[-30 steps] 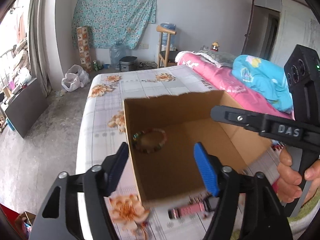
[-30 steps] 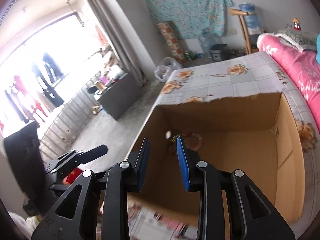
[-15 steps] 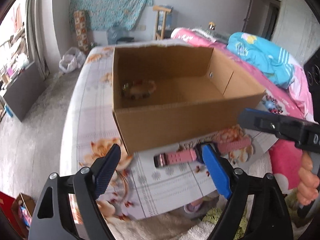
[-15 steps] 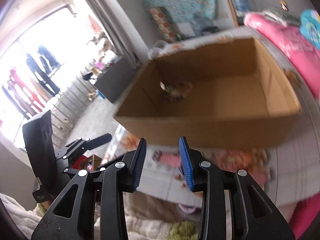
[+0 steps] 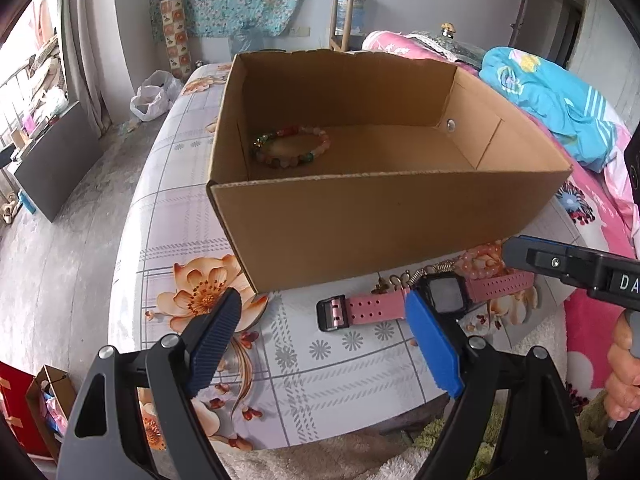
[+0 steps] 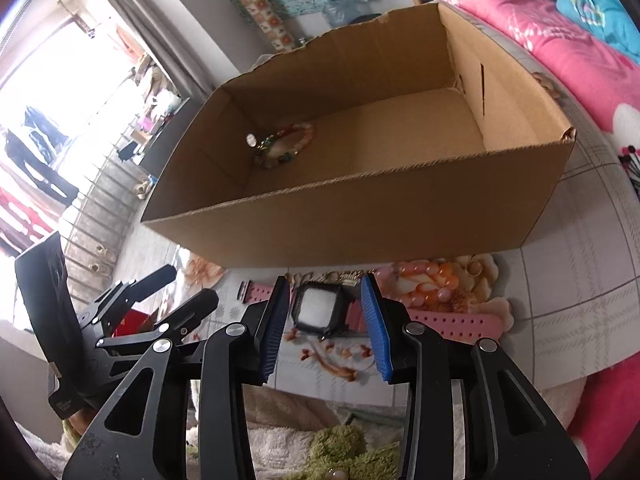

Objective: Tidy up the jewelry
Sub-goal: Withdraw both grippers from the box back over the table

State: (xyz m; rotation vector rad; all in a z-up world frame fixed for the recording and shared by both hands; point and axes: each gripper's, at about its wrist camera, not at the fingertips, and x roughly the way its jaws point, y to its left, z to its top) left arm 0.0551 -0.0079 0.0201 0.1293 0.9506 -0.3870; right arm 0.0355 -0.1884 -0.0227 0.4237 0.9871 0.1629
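Note:
An open cardboard box [image 5: 384, 224] [image 6: 360, 232] stands on the floral table. A multicoloured bead bracelet [image 5: 291, 147] [image 6: 285, 145] lies in its left far corner. A pink-strapped watch [image 5: 436, 300] [image 6: 320, 308] with a black square face lies flat on the table in front of the box, with a small metal chain piece [image 5: 424, 274] and a pink bead bracelet [image 5: 486, 260] [image 6: 432, 276] beside it. My left gripper [image 5: 324, 328] is open and empty, above the table left of the watch face. My right gripper [image 6: 326, 312] is open, its fingers on either side of the watch face.
A pink bedspread [image 6: 560, 52] and a blue blanket [image 5: 552, 96] lie to the right of the table. The table's front edge [image 5: 320, 436] is just below the grippers, with a fluffy rug [image 6: 320, 448] underneath. The left gripper's body [image 6: 80, 336] is close on the right gripper's left.
Both grippers have pulled back out of the box and come down in front of it. The right gripper has opened wider and now straddles the watch face. The bead bracelet stays in the box.

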